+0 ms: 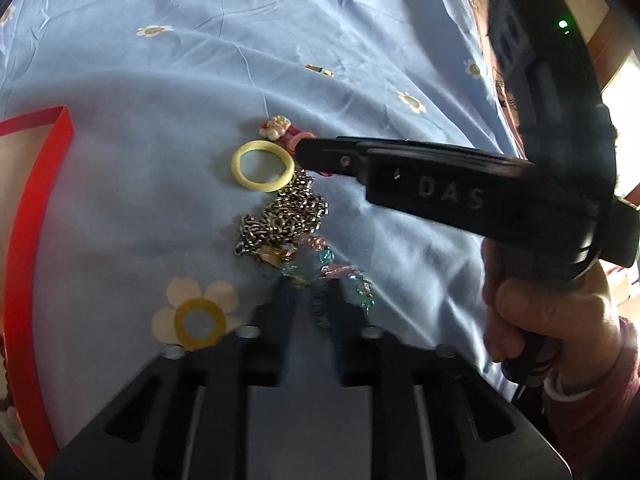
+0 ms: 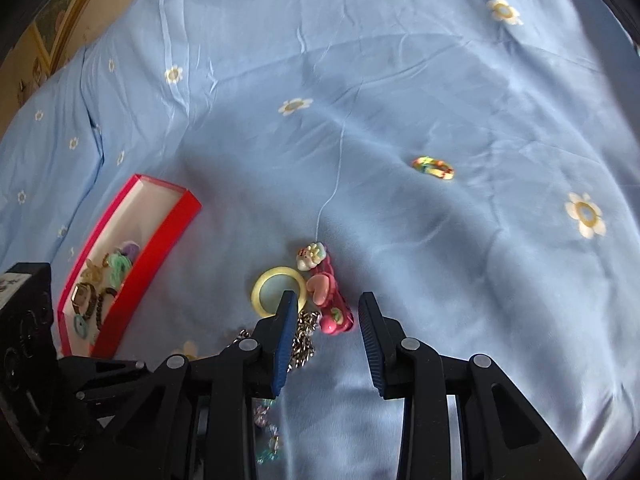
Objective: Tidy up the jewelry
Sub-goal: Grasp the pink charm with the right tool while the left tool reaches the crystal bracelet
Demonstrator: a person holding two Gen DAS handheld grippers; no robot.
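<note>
A small jewellery heap lies on a blue flowered sheet (image 1: 160, 80): a yellow ring (image 1: 262, 166) (image 2: 279, 290), a silver chain (image 1: 284, 216) (image 2: 304, 340), a pink hair clip (image 2: 332, 312) with heart and flower charms (image 1: 276, 128), and a pink-and-turquoise bead bracelet (image 1: 340, 272). My left gripper (image 1: 311, 282) points down at the bracelet, its jaws narrow, with beads between the blurred fingers. My right gripper (image 2: 327, 300) (image 1: 308, 156) stands open, a finger on either side of the pink clip's near end. Its left fingertip (image 2: 288, 300) overlaps the yellow ring.
A red box (image 2: 160, 236) (image 1: 36, 200) lies to the left with a watch, bead bracelets and rings in it. A small multicoloured ring (image 2: 434, 168) (image 1: 320, 70) rests alone farther out on the sheet. A person's hand (image 1: 532, 320) holds the right gripper's handle.
</note>
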